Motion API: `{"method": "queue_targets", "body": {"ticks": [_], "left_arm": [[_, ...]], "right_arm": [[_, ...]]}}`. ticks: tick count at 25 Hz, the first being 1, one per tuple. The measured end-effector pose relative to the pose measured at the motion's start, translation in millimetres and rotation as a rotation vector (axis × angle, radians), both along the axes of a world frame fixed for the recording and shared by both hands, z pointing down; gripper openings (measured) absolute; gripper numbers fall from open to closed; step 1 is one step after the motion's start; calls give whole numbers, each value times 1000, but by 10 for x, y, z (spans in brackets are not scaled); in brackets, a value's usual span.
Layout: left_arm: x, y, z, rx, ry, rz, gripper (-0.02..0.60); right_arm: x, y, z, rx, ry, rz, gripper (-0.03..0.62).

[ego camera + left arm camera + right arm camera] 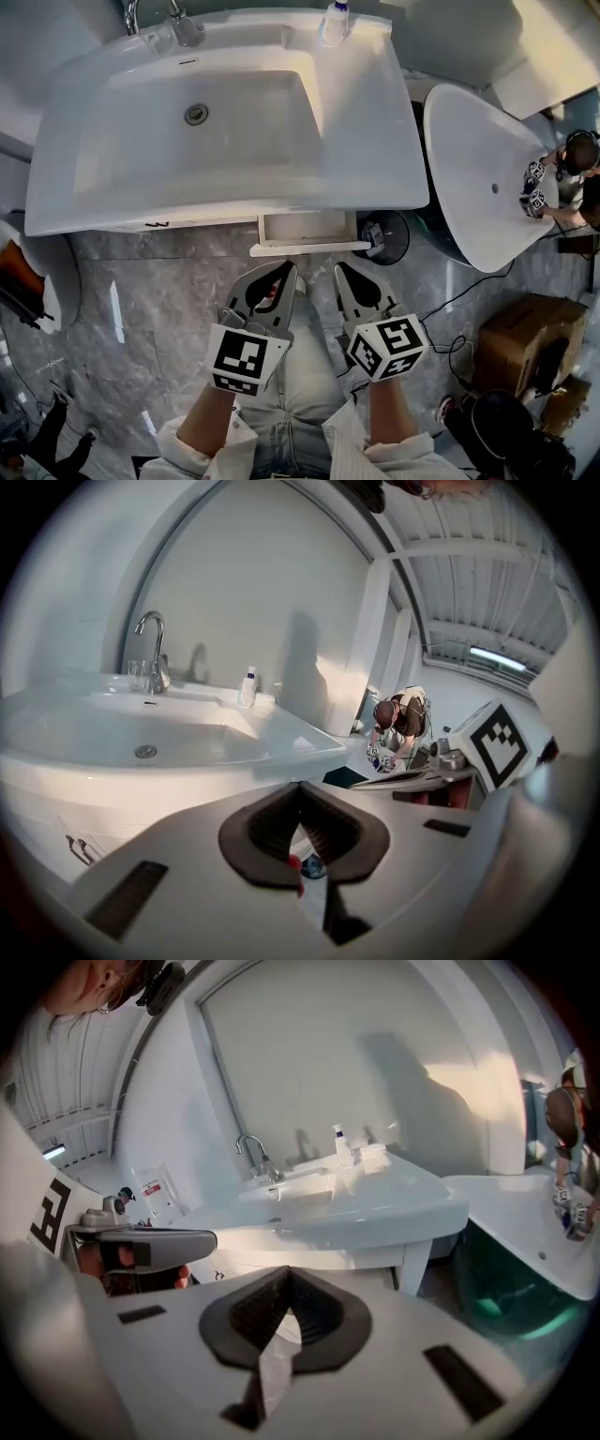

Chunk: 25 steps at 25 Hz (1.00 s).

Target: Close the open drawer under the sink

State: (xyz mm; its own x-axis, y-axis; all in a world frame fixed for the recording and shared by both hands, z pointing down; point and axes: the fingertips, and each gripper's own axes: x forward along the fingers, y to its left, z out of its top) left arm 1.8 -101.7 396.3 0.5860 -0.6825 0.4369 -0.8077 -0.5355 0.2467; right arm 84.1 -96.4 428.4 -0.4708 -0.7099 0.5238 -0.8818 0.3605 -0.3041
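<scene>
Under the white sink [225,122] a white drawer [305,228] stands pulled out, its front panel toward me. My left gripper [284,270] hovers just short of that panel, jaws shut with nothing between them. My right gripper [343,271] hangs beside it at the same distance, also shut and empty. In the left gripper view the left gripper's [300,787] pads meet at the tip, with the sink [141,733] ahead on the left. In the right gripper view the right gripper [289,1274] is likewise shut; the sink [328,1199] is ahead. The drawer is hidden in both gripper views.
A faucet [183,23] and a small bottle [335,21] stand on the sink's back rim. A black round bin [389,234] sits right of the drawer. A white bathtub [478,178] stands at right, where another person [572,159] works. A cardboard box [530,337] and cables lie on the marble floor.
</scene>
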Motion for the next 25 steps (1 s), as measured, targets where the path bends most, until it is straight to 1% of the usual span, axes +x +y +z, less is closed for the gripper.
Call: {"method": "queue_targets", "body": {"ticks": [7, 12, 21, 25], "left_arm": [[-106, 115, 507, -40, -8, -13, 15], [-148, 96, 836, -78, -21, -41, 15], [-78, 223, 1322, -102, -32, -19, 15], [-63, 224, 1524, -118, -43, -23, 15]], "right_arm": [[14, 14, 370, -20, 18, 16, 9], [62, -57, 641, -28, 39, 4, 9], [123, 32, 1103, -25, 58, 10, 9], [143, 30, 1272, -11, 63, 10, 9]]}}
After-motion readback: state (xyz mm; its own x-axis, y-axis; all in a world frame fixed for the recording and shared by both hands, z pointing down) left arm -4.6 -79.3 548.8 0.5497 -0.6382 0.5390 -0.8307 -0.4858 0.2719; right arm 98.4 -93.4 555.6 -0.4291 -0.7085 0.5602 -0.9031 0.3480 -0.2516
